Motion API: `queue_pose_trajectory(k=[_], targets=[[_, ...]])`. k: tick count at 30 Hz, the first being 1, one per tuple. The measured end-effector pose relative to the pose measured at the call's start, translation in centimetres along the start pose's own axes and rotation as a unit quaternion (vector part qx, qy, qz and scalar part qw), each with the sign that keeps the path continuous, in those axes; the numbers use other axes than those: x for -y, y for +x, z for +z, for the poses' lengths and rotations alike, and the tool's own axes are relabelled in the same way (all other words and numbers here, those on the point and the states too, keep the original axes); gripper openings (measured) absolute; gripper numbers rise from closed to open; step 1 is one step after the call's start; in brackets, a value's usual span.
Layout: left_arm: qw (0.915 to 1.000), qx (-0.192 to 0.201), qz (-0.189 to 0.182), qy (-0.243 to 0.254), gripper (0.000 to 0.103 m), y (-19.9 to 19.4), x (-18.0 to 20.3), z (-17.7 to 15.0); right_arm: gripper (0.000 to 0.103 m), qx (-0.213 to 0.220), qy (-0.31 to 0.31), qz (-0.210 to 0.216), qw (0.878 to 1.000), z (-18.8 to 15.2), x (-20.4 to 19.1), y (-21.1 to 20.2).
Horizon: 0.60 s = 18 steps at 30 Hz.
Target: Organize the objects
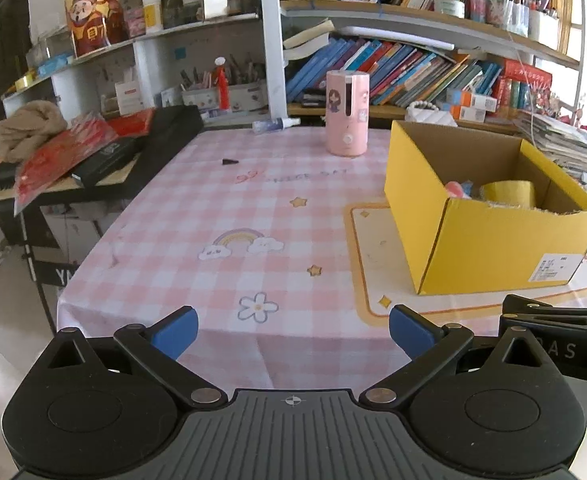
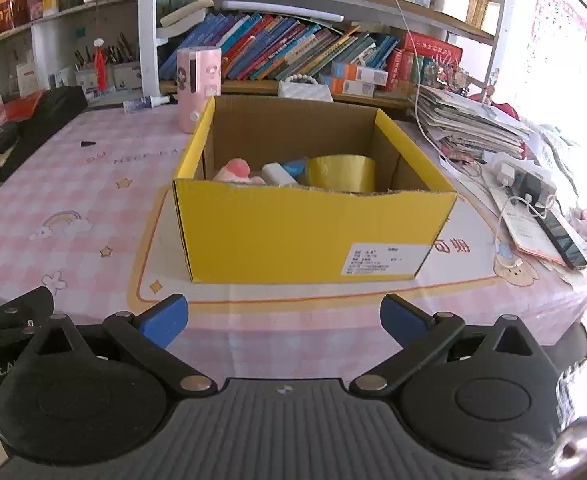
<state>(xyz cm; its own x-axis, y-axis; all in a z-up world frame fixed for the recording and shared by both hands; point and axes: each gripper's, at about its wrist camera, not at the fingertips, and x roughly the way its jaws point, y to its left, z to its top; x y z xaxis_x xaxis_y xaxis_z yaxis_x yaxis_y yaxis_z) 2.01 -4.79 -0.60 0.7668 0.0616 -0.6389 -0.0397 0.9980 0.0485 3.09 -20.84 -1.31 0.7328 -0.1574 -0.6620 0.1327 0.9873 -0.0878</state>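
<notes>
Both the left tongs (image 1: 293, 330) and right tongs (image 2: 284, 320) gape wide and empty; the yellow box (image 2: 305, 232) bears a white label (image 2: 385, 261) with print too small to read.

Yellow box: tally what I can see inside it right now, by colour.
In the yellow box, right wrist view:
Pink: 1, toy
White: 1, small block
Blue: 1, item, partly hidden
Yellow: 1, tape roll
Total: 4

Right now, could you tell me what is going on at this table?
A person holds two grippers over the pink checked tablecloth. Both the left gripper and right gripper are open and empty. The yellow box already holds a tape roll and small items; a pink canister stands behind it.
</notes>
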Motion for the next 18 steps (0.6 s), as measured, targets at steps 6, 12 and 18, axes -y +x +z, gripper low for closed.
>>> queue_pose_trajectory(k=[6,12,18], targets=[[0.9999,-0.012,0.002,-0.012,0.103,0.3,-0.3,-0.4,0.103,-0.009,0.005,-0.014,1.000,-0.5,-0.4,0.0],[0.9998,-0.019,0.005,-0.010,0.103,0.5,-0.5,-0.7,0.102,-0.016,0.001,-0.019,1.000,-0.7,-0.9,0.2],[0.9996,-0.025,0.010,-0.007,0.103,0.7,-0.8,-0.8,0.101,-0.020,-0.002,-0.019,1.000,-0.9,-1.3,0.4]])
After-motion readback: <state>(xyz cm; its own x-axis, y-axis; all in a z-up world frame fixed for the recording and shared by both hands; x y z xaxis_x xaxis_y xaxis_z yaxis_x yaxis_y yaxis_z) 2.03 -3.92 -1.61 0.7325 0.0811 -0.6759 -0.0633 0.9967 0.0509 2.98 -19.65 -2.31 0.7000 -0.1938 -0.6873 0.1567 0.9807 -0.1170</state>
